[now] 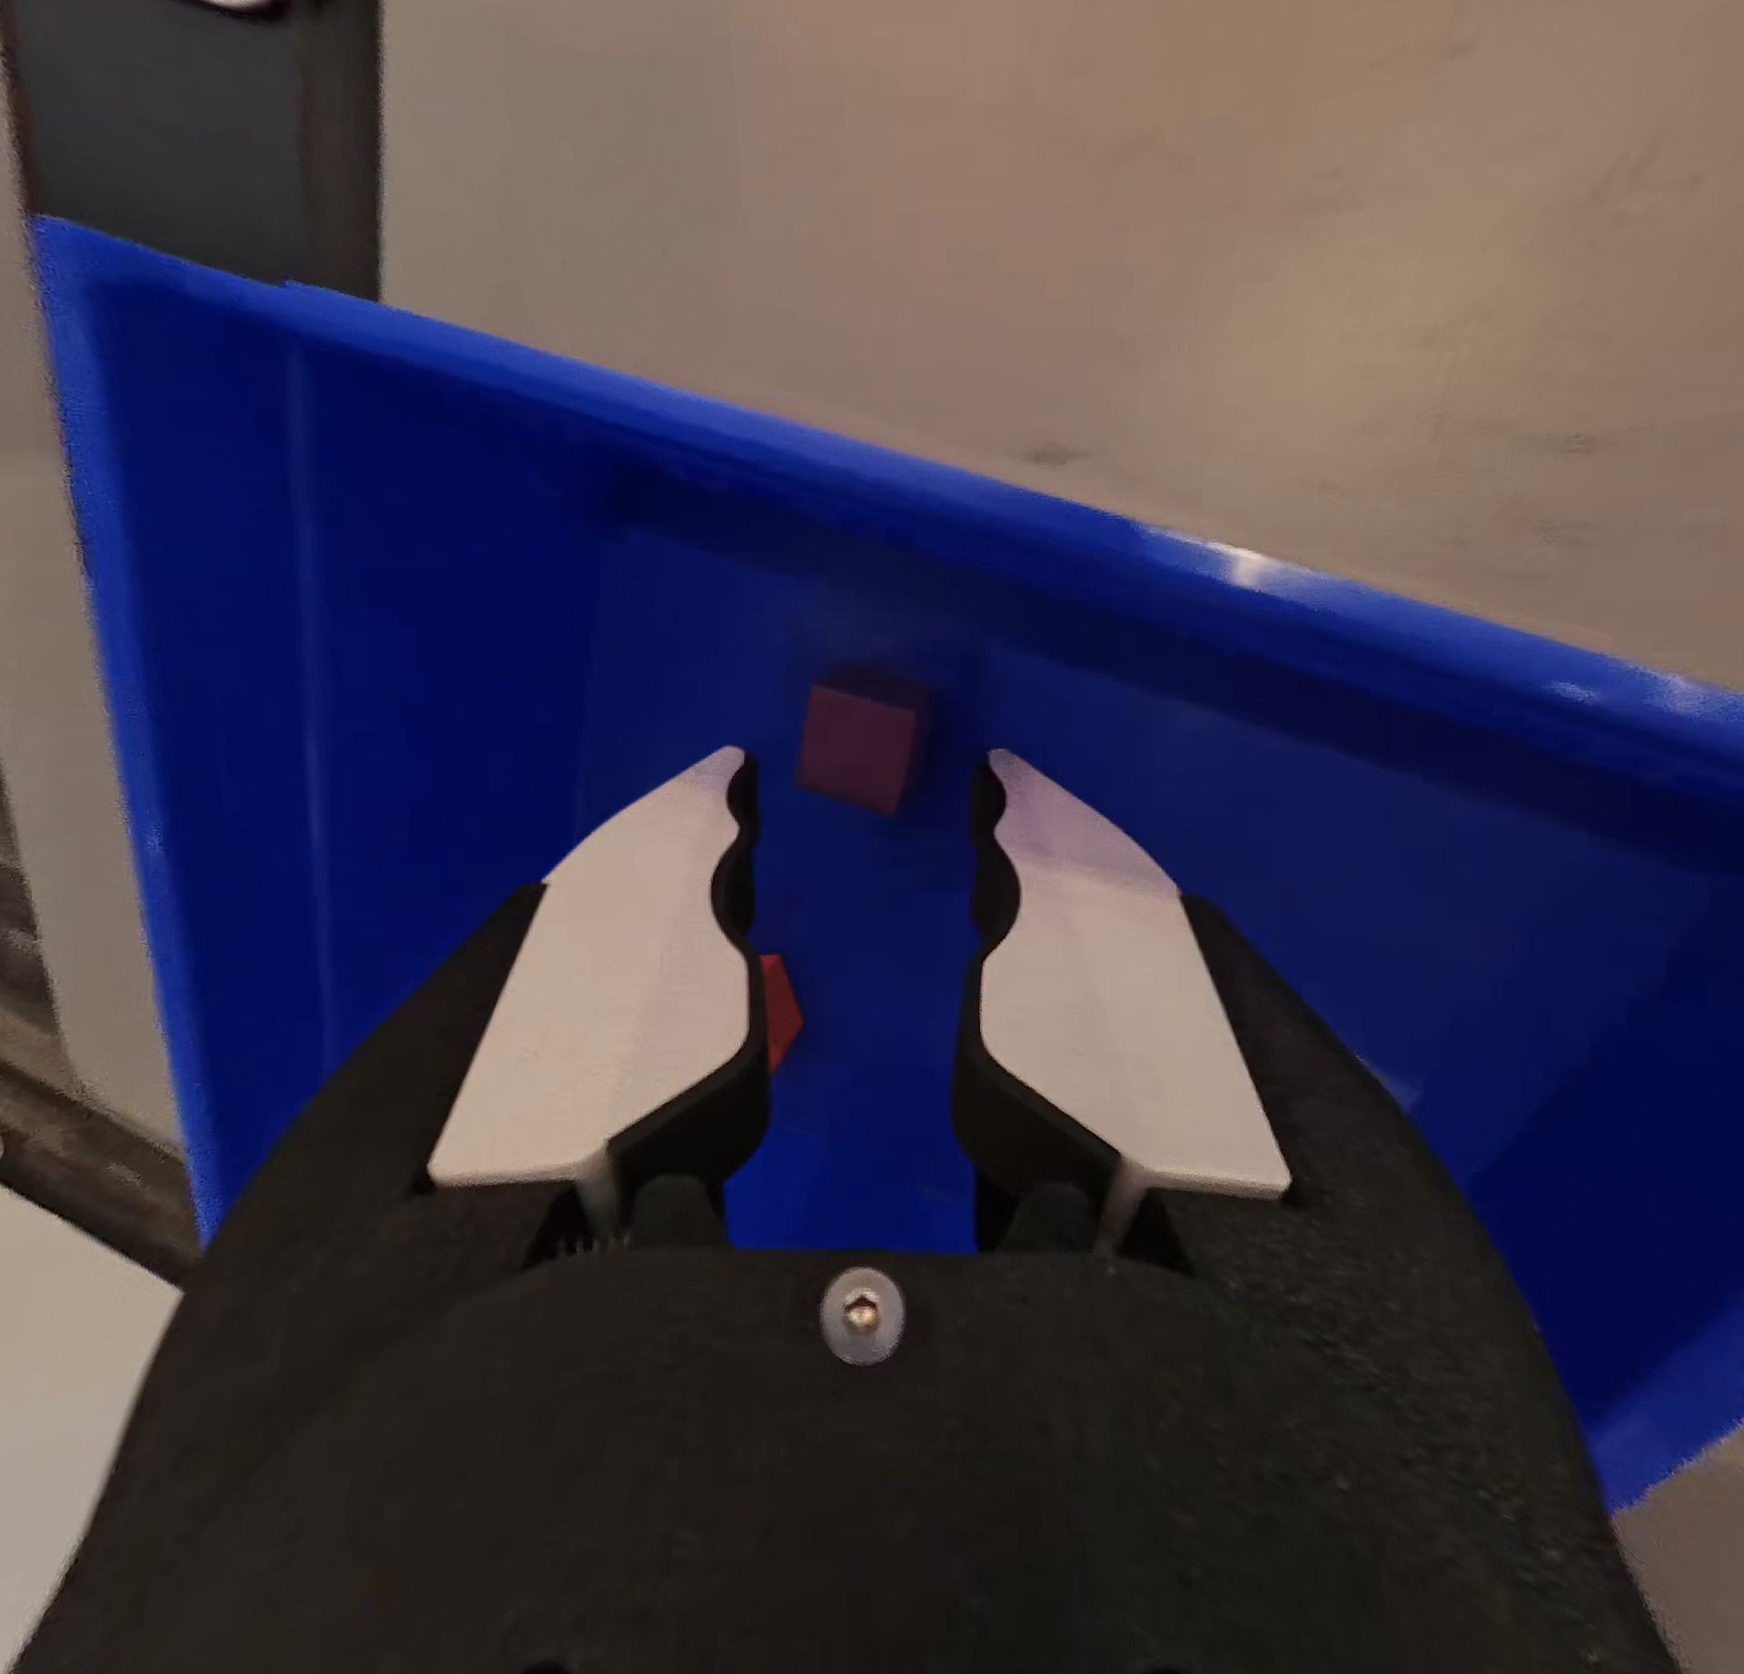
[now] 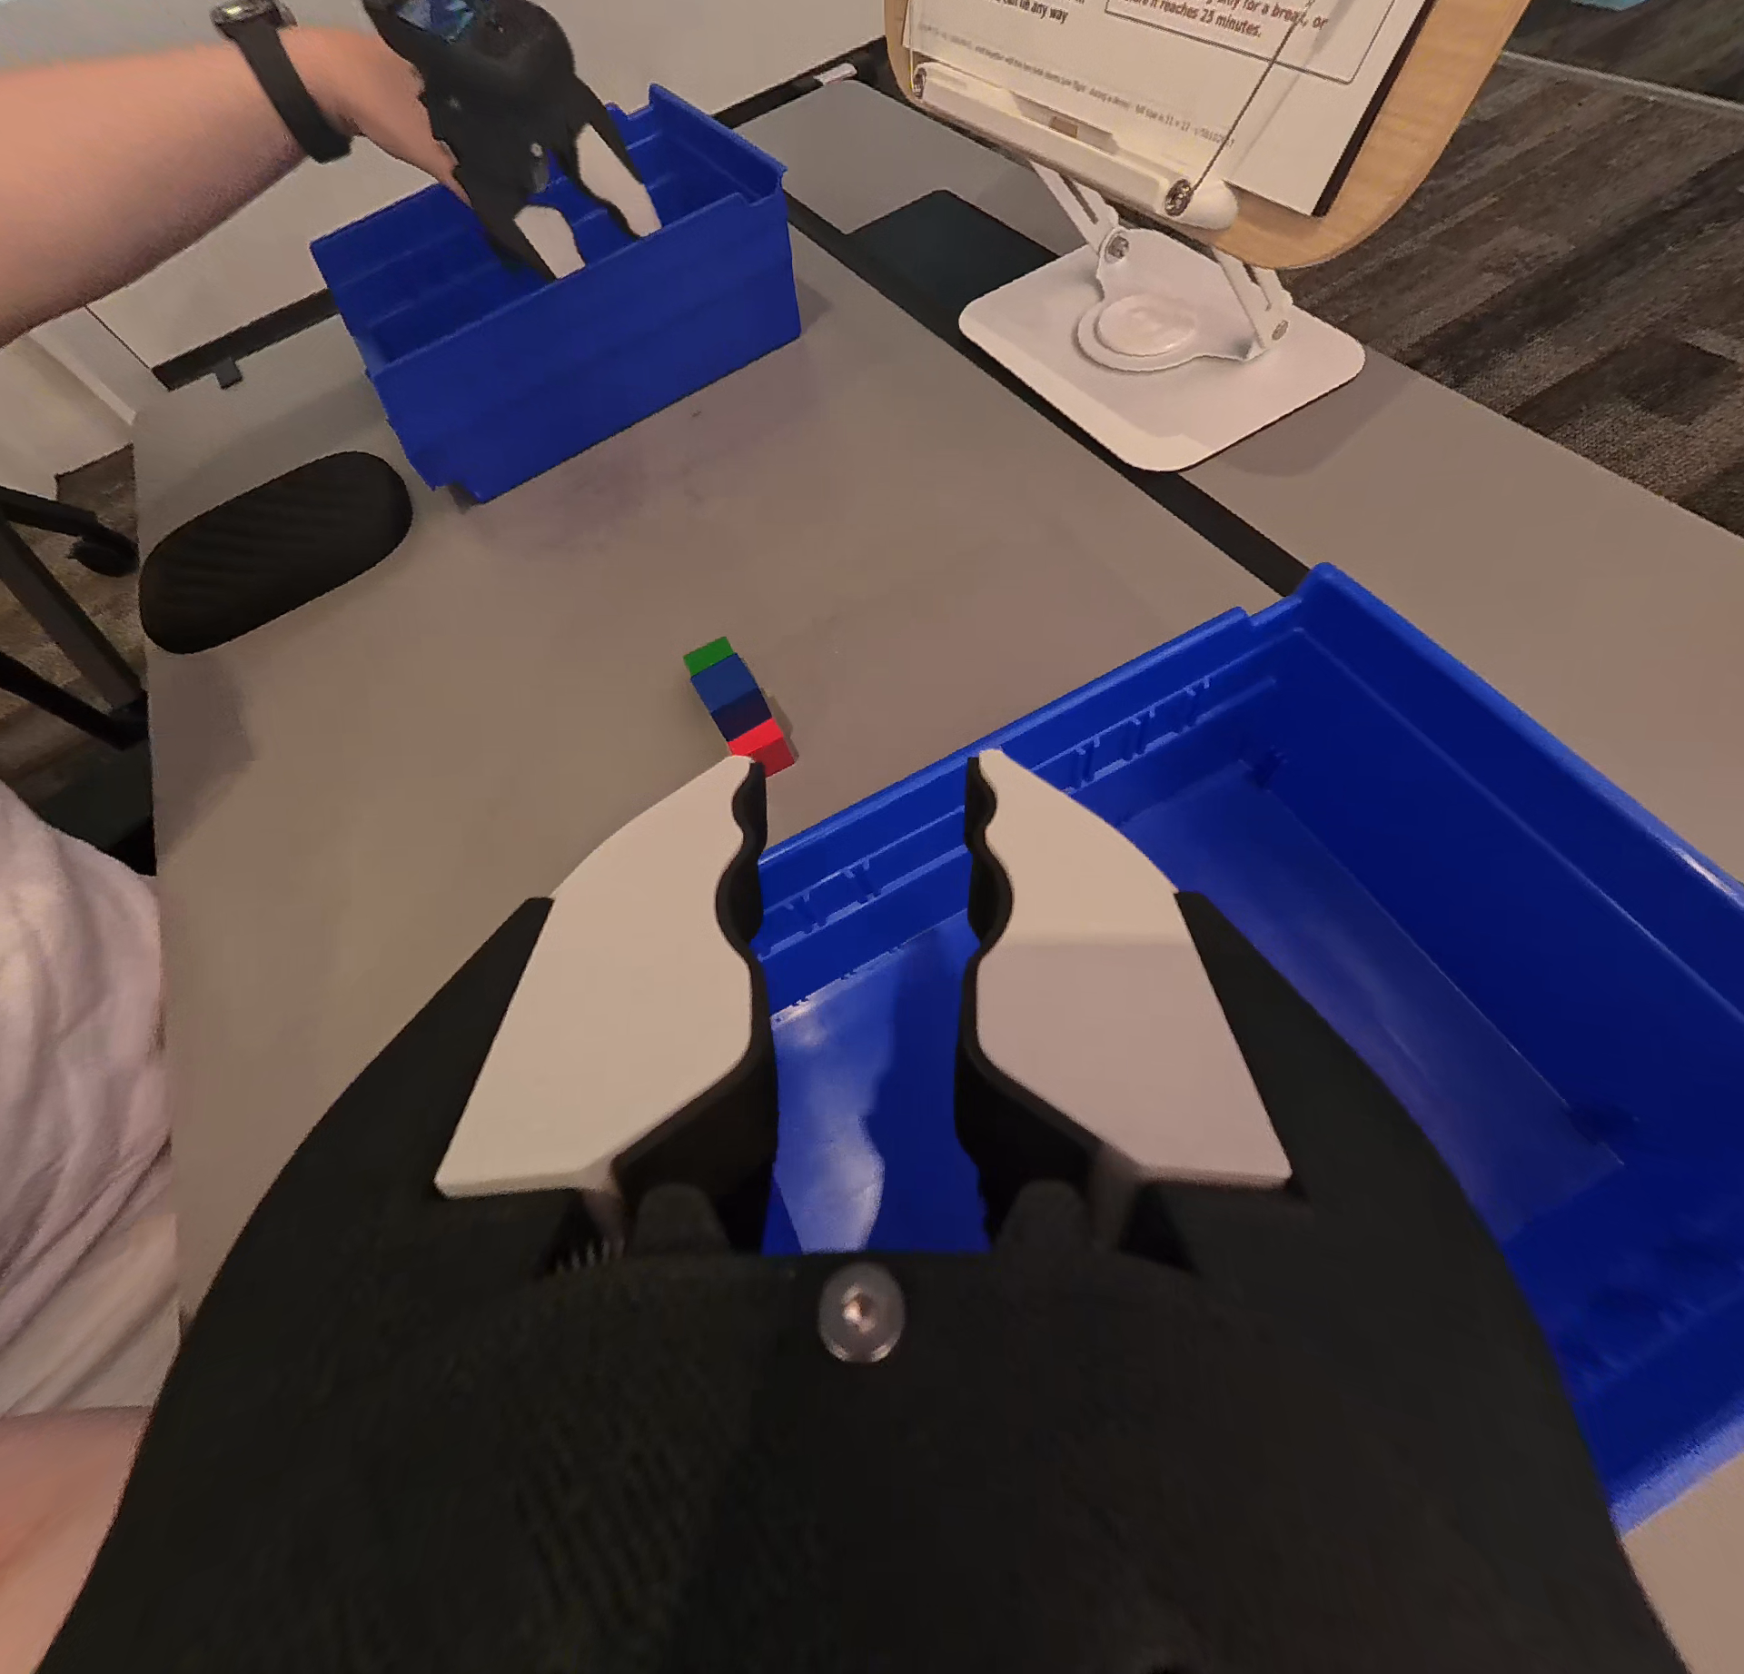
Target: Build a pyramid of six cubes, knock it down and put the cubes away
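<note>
The right gripper (image 2: 861,765) hovers over the near blue bin (image 2: 1416,874), jaws apart, empty. Beyond, three cubes (image 2: 738,706) sit in a row on the table (image 2: 528,732). Farther, the left gripper (image 1: 863,760) gapes emptily inside the far bin (image 1: 425,591), above a purple cube (image 1: 861,751).

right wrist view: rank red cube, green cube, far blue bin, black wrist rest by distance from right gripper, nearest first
From the right gripper:
1. red cube, just past the left fingertip, near end of the cube row
2. green cube, far end of that row
3. black wrist rest, far left
4. far blue bin, beyond it
</note>
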The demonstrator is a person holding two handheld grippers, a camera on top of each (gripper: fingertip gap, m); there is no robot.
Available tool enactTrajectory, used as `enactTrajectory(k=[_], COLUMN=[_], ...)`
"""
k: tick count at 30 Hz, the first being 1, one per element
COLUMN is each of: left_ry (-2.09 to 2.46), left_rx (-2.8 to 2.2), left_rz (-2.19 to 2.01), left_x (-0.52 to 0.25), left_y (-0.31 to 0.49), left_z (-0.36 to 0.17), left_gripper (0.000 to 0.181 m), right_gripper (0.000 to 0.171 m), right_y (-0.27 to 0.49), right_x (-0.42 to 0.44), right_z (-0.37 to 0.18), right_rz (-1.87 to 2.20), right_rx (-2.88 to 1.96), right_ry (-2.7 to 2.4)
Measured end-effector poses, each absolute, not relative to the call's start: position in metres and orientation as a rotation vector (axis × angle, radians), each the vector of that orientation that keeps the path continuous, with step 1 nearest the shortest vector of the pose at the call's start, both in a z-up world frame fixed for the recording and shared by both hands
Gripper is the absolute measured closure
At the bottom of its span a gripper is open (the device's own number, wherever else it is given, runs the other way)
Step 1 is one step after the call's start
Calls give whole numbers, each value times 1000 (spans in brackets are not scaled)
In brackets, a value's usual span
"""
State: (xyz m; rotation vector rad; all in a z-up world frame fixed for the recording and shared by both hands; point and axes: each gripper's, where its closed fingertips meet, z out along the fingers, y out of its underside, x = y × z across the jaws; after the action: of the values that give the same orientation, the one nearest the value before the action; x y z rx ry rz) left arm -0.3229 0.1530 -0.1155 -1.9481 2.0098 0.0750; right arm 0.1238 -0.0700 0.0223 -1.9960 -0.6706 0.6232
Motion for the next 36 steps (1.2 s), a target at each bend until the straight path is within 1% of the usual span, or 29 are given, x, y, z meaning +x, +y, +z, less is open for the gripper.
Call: enactTrajectory(k=[8,11,15,18,22,25,27,29,31,33,36], left_ry=[2136,2137,2102,1966,1783,1778,1833,1922,1997,2097,2175], left_rx=[-2032,-2098,-2143,-2121,-2034,-1952,-1898,-1842,-1795,-1747,-1702], left_rz=[61,-12,22,74,180,114,33,-104,-201,-197,-141], left_x=[-327,-326,-328,-329,-323,-273,-224,-171,-126,-100,-77], left_y=[164,160,157,164,164,129,94,49,13,-9,-16], left_z=[-149,-147,-139,-104,-14,45,57,44,17,-17,-56], left_gripper=[137,152,152,153,153,153,153,153,153,153,153], right_gripper=[130,130,130,130,130,130,130,130,130,130,130], right_y=[-74,-74,-75,-75,-78,-80,-82,-83,-85,-87,-87], right_x=[130,129,121,115,111,114,117,117,116,114,113], right_z=[15,15,16,15,19,23,24,27,29,30,30], right_rz=[659,676,721,750,757,737,712,700,677,669,676], right_rx=[-2011,-2002,-1983,-1979,-1952,-1945,-1951,-1949,-1950,-1947,-1947], right_ry=[-660,-670,-705,-735,-762,-747,-735,-730,-735,-747,-745])
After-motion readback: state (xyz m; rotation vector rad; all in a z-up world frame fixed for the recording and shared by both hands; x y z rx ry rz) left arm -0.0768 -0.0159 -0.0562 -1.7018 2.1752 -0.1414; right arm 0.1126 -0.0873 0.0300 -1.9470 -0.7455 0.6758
